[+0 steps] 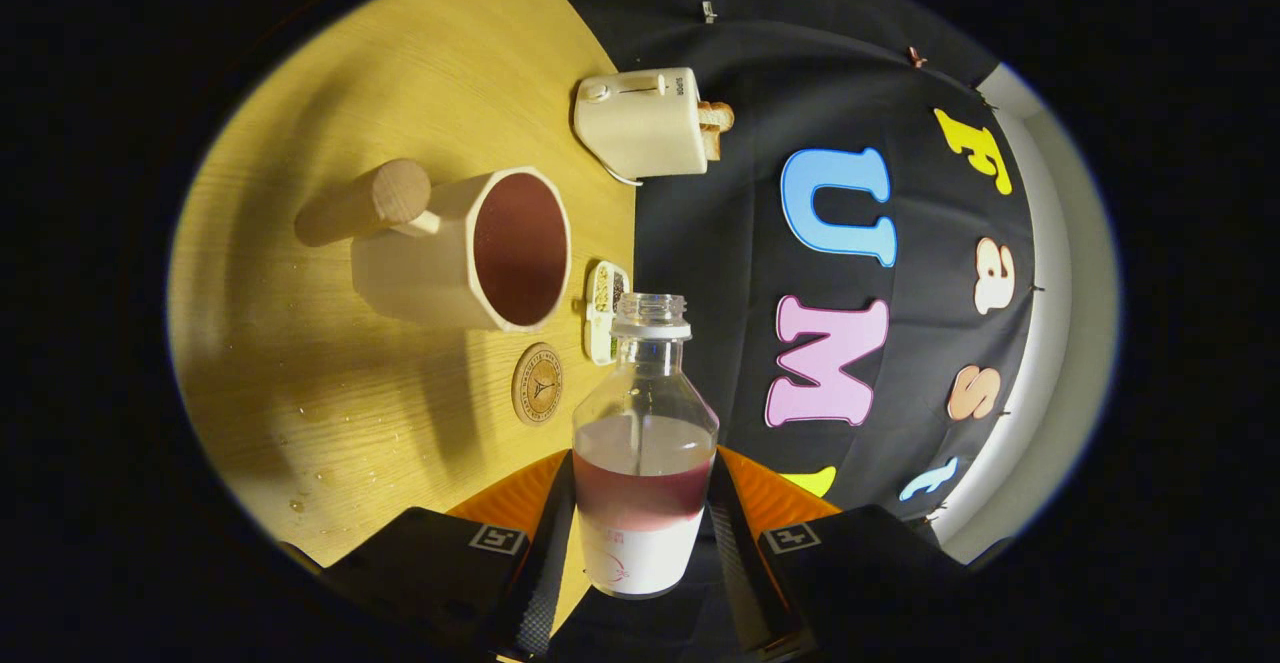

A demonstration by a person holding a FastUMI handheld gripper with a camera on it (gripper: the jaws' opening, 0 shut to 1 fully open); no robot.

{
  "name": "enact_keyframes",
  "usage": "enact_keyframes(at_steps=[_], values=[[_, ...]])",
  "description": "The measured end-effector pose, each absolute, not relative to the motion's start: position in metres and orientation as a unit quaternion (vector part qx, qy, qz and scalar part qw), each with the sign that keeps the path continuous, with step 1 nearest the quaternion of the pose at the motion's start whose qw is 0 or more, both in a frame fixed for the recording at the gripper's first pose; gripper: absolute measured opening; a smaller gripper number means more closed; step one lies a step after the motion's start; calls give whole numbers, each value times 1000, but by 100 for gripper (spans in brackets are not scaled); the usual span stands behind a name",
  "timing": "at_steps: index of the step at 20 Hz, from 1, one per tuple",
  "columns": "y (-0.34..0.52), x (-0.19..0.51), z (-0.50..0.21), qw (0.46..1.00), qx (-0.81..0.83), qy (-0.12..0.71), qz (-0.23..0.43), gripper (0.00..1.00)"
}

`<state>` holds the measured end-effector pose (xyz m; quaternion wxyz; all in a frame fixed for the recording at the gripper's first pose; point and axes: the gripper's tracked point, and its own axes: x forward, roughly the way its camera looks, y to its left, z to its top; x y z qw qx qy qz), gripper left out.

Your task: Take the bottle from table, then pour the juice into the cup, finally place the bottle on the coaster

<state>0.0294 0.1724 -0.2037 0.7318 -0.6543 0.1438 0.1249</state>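
— What are the tongs (640,543) doing?
— They are pinching the bottle (645,443), one finger pressing on each side of its lower body. It is uncapped, with dark red juice (642,498) sitting partway up inside.
— And the cup (470,253)?
— It is lying ahead of the fingers on the wooden table (330,393), well apart from the bottle, its mouth showing a reddish inside.
— The coaster (537,384)?
— It is sitting between the cup and the fingers, just beside the bottle. A white appliance (640,123) is standing farther beyond.
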Motion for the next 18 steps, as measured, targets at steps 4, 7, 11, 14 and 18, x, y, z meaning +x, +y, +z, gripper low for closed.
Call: enact_keyframes(at_steps=[4,7,11,14,18], values=[[175,34,-204,710,-680,127,132,71],[177,35,-202,696,-696,113,136,71],[178,37,-203,683,-709,105,140,71],[177,39,-203,674,-717,104,142,70],[180,40,-203,660,-730,97,148,70]])
